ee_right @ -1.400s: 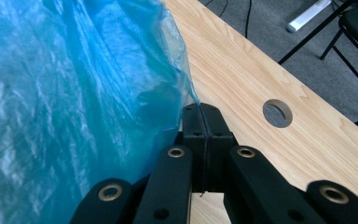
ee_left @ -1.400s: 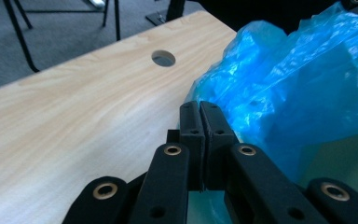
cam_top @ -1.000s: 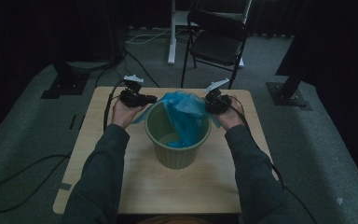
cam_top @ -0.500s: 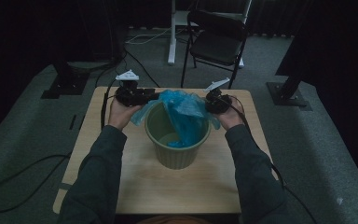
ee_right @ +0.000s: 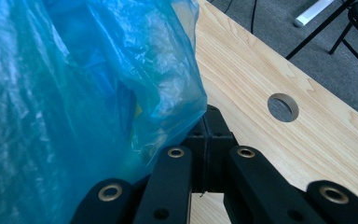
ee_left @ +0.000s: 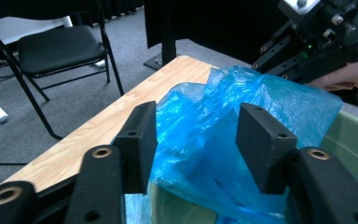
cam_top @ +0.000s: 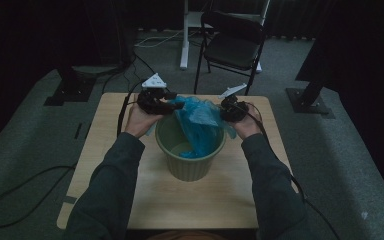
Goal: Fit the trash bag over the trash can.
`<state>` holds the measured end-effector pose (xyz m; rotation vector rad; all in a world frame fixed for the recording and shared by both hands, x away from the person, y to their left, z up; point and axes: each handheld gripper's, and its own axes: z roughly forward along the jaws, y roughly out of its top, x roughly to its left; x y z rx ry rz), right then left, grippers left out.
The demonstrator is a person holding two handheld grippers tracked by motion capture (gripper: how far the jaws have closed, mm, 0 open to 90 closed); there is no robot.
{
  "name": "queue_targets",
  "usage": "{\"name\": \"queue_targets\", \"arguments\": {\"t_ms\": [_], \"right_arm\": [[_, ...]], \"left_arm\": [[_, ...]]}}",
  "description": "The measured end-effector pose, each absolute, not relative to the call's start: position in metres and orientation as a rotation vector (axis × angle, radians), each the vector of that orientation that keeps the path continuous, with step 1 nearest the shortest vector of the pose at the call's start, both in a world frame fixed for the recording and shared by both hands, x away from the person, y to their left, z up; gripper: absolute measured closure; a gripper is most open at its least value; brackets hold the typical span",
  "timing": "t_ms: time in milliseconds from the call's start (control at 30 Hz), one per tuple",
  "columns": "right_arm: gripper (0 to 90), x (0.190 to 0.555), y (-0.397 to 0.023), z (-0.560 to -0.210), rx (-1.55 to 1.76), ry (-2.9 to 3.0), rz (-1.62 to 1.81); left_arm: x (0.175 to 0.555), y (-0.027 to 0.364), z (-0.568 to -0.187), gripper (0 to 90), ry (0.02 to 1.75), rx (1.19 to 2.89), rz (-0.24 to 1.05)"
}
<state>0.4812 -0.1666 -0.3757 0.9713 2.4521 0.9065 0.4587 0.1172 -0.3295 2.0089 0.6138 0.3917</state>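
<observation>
Standing on a wooden table (cam_top: 105, 125), right gripper (cam_top: 228, 111) clenched on blue bag (cam_top: 200, 122), left gripper (cam_top: 172, 105) released

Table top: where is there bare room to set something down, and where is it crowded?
Bare wood on the table lies between the green bin and the near edge, and down the left side beside the sleeve. It is crowded at the far edge, where both grippers flank the blue bag.

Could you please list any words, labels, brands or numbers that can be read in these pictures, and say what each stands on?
None can be read: the blue plastic bag, the green bin, the wooden table and the black chair bear no print that shows.
The grippers show plain black fingers with brass rivets, no marking.
</observation>
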Motion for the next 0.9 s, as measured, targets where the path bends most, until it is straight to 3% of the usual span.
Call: {"name": "queue_targets", "arguments": {"t_ms": [300, 400, 433, 500, 633, 900], "right_arm": [[90.0, 0.482, -0.165, -0.376, 0.966, 2.459, 0.914], [90.0, 0.482, -0.166, -0.376, 0.967, 2.459, 0.913], [90.0, 0.482, -0.166, -0.376, 0.968, 2.459, 0.911], [90.0, 0.482, -0.167, -0.376, 0.974, 2.459, 0.910], [90.0, 0.482, -0.168, -0.376, 0.986, 2.456, 0.906], [90.0, 0.483, -0.172, -0.376, 1.012, 2.451, 0.901]], "left_arm": [[0.466, 0.089, -0.342, 48.4, 0.629, 2.131, 0.491], [0.468, 0.082, -0.344, 62.8, 0.650, 2.179, 0.535], [0.467, 0.079, -0.345, 62.8, 0.642, 2.197, 0.544], [0.465, 0.076, -0.346, 76.2, 0.621, 2.241, 0.561], [0.459, 0.079, -0.346, 88.8, 0.590, 2.248, 0.554], [0.434, 0.102, -0.348, 89.8, 0.571, 2.244, 0.552]]}}
